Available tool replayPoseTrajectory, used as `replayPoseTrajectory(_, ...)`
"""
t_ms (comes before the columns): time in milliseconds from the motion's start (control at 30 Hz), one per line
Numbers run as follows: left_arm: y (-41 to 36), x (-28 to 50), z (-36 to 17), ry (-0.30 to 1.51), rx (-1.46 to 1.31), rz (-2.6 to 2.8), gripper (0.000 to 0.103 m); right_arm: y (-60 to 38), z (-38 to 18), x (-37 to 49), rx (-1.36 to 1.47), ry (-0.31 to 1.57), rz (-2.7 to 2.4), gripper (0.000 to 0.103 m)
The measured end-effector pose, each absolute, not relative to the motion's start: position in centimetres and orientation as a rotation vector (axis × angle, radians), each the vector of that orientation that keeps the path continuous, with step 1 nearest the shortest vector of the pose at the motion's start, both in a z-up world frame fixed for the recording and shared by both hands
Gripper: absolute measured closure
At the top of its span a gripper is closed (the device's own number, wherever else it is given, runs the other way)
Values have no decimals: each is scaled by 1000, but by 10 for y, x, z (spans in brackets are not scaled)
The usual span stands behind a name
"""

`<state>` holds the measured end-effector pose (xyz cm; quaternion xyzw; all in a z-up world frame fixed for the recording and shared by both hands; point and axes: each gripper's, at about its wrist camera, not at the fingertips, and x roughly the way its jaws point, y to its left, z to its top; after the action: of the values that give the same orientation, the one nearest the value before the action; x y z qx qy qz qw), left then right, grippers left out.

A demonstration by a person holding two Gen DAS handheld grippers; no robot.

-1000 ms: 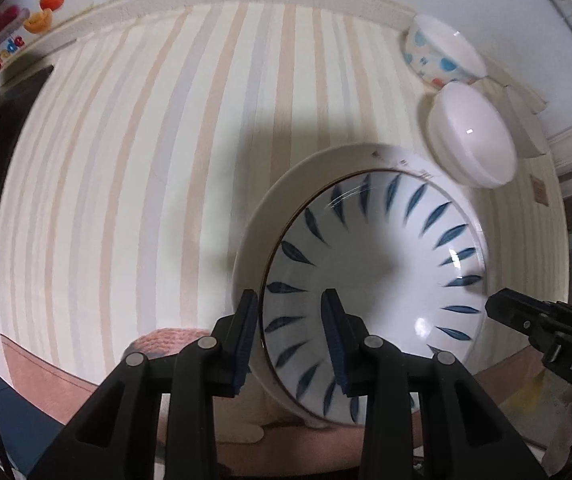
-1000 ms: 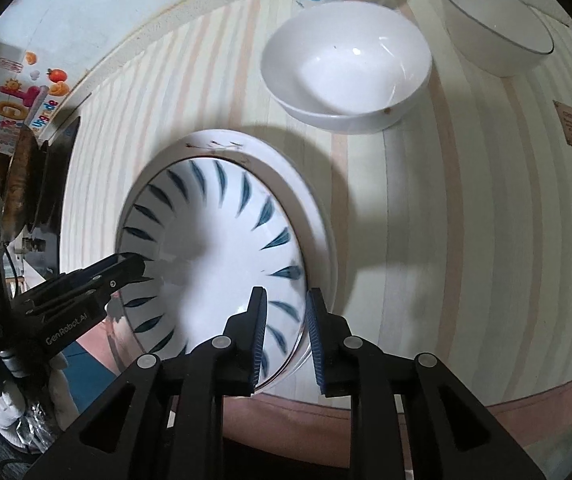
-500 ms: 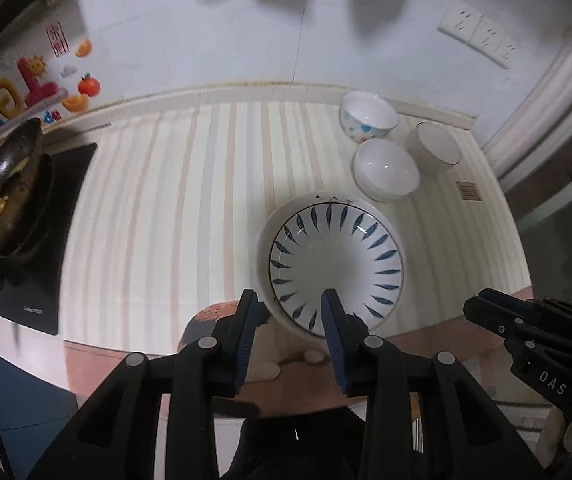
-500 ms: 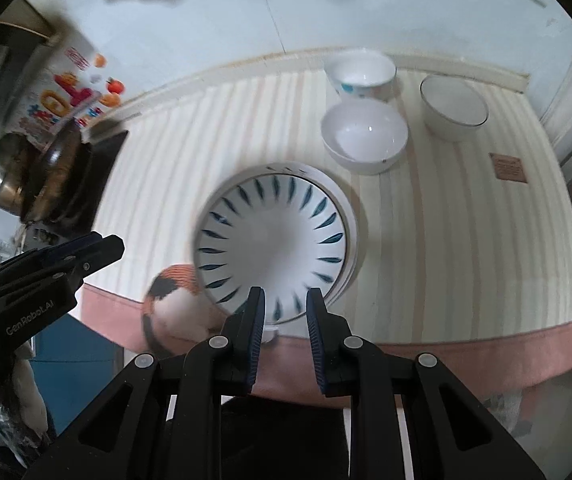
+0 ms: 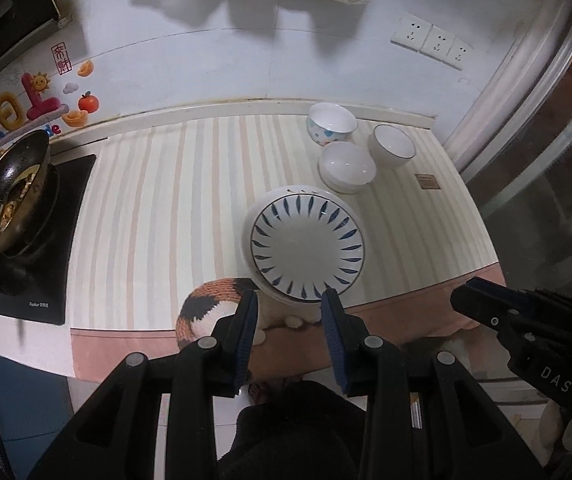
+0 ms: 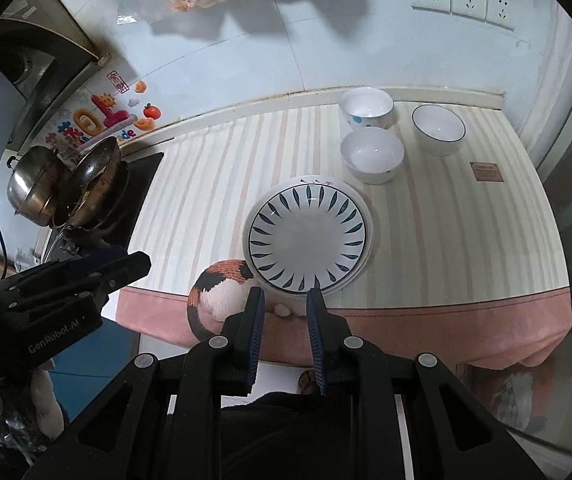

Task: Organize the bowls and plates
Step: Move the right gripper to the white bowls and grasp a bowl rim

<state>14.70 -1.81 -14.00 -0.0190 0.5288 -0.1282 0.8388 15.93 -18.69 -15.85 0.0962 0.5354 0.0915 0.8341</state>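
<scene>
A blue-leaf patterned plate (image 5: 307, 243) rests stacked on a plain white plate (image 5: 249, 258) near the striped table's front edge; the patterned plate also shows in the right wrist view (image 6: 308, 237). Behind it stand three bowls: a plain white one (image 5: 346, 167), a dotted one (image 5: 331, 123) and a dark-rimmed one (image 5: 393, 146). My left gripper (image 5: 289, 307) is open and empty, raised well above and in front of the table. My right gripper (image 6: 284, 302) is open and empty, also raised back from the table edge.
A black cooktop (image 5: 33, 256) with a wok (image 5: 9, 196) sits at the table's left end. A calico cat (image 5: 215, 310) is at the front edge below the plates. A wall with sockets (image 5: 432, 42) lies behind. A glass door (image 5: 546, 168) is to the right.
Both grippers have pulled up and back from the plates, so the whole table now shows. The plates stay stacked on the table. A cat has come into view at the front edge.
</scene>
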Motion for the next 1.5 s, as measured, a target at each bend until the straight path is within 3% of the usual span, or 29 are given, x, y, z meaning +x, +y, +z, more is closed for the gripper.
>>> replayPoseTrajectory(67,-22,148,-139,1114,-39,-274,72,-188,-155,155,204,1131,190,76)
replayPoseTrajectory(167,-28,156,-140,1110,-51,-288,65,-193,-152,157,212,1124,191,47)
replayPoseTrajectory(200,-30,160,-142,1114,-53,-285,65,-198,-152,161,219,1121,194,43)
replayPoseTrajectory(533,-79,259,-178,1123,-67,-158,65,-279,-190,262,280,1135,127,43)
replayPoseTrajectory(800,-128,367,-244,1249,-123,-121,65,-350,-276,389,315,1259,143,43)
replayPoseTrajectory(1167,-161,438,-329,1422,-118,-110,65,-379,-378,488,341,1418,156,44)
replayPoseTrajectory(1433,-170,444,-364,1509,-141,-180,65,-378,-422,504,354,1491,155,58)
replayPoseTrajectory(1500,-170,444,-366,1500,-152,-198,66,-378,-432,506,378,1507,164,73)
